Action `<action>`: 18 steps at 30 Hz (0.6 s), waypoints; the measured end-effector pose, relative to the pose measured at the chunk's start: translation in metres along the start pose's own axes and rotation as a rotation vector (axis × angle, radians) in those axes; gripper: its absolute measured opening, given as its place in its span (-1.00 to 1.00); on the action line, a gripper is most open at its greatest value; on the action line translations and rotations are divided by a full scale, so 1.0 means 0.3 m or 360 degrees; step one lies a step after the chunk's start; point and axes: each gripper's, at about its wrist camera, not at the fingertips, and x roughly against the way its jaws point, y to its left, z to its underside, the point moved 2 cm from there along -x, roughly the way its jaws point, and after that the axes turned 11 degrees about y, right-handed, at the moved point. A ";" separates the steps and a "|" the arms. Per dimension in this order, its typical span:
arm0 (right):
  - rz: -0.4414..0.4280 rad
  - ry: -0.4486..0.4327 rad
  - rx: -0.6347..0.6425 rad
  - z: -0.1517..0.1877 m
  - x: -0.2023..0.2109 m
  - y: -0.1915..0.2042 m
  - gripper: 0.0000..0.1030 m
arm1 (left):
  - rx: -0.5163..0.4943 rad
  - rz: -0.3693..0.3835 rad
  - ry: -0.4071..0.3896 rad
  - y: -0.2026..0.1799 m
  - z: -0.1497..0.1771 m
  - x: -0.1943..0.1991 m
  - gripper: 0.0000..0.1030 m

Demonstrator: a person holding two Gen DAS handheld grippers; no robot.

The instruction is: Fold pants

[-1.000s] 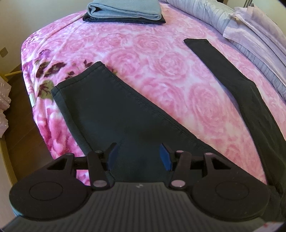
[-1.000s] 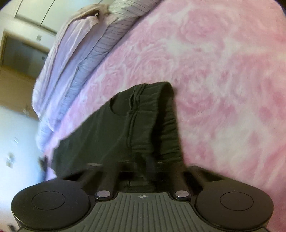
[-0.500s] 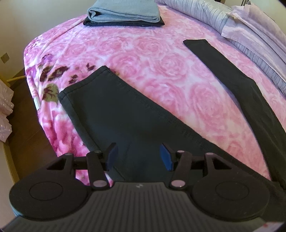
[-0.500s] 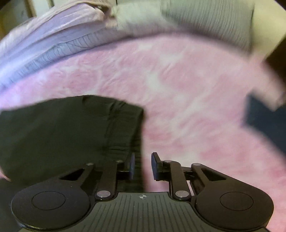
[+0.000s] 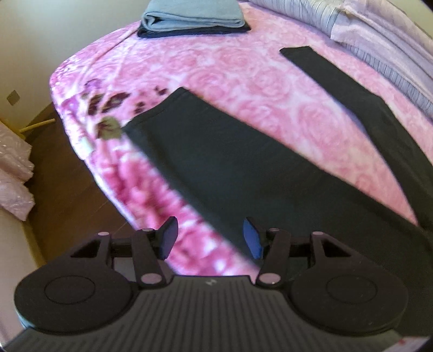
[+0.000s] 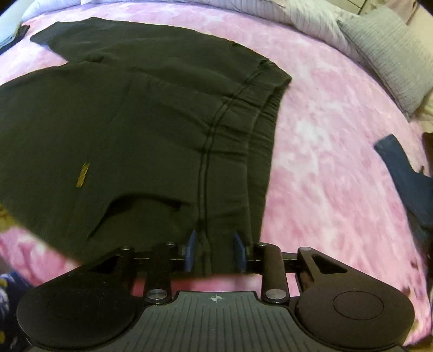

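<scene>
Right gripper (image 6: 213, 250), jaws apart, straddles the waistband edge of the black pants (image 6: 130, 130) at lower centre; closing squarely on both layers should give a clean fold. Left gripper (image 5: 209, 238), also open, hovers over the near leg (image 5: 216, 168), the far leg (image 5: 360, 108) splayed at right. Beyond: folded stack (image 5: 193, 16) at top, blue garment (image 6: 403, 176) at right edge, neither obstructing.

Bare blanket (image 6: 324, 162) beside pants (image 6: 135, 121)
</scene>
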 end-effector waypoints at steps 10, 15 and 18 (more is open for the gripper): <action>-0.0213 0.0192 -0.0519 -0.072 0.273 0.056 -0.41 | -0.0387 0.0125 0.0049 -0.016 -0.041 0.195 0.16; -0.0335 0.0058 -0.0726 -0.123 0.465 0.171 -0.36 | -0.0668 0.0253 -0.0065 -0.071 -0.169 0.315 0.29; -0.0378 -0.0041 -0.0836 -0.156 0.579 0.258 -0.24 | -0.0814 0.0303 -0.0093 -0.095 -0.249 0.364 0.31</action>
